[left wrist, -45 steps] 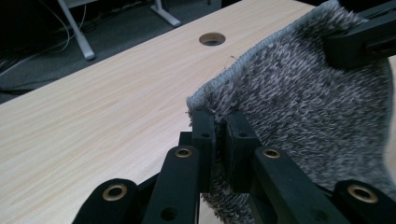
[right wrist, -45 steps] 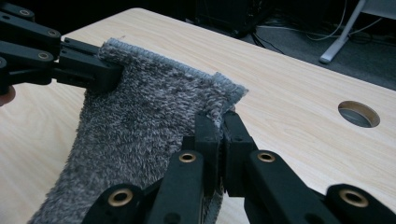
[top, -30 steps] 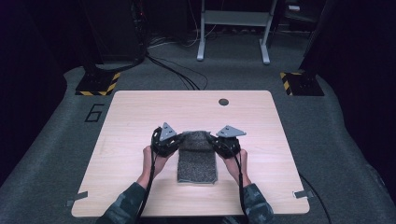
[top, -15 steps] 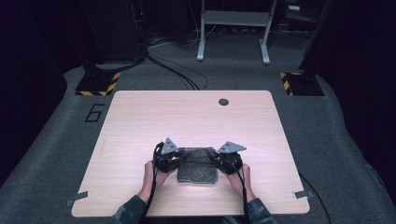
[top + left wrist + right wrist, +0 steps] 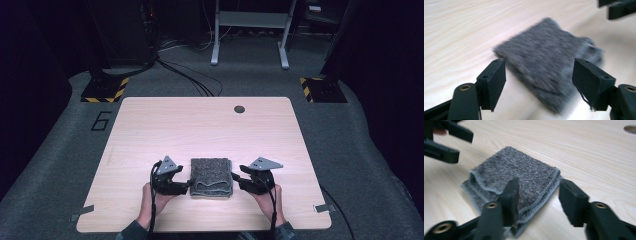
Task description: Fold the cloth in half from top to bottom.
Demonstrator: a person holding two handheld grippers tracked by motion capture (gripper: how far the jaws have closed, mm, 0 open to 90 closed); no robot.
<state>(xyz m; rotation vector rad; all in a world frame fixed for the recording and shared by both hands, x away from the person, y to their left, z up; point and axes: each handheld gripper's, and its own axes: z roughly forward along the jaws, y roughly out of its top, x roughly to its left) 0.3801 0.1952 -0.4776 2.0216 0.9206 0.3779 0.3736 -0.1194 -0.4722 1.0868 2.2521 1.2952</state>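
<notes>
Both grippers [image 5: 189,183] [image 5: 235,178] just released the folded cloth [image 5: 212,176].

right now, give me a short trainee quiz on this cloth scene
1. True or false: the left gripper is clamped on the cloth.
2. The cloth lies: A) spread flat in one layer, B) folded into a small stack, C) draped over the table edge.
3. Name the small dark round thing near the far edge of the table.

Key:
1. False. Its jaws have just been opening and stand apart beside the cloth, as do those of the right gripper.
2. B, between the two grippers.
3. A hole in the tabletop.
</notes>
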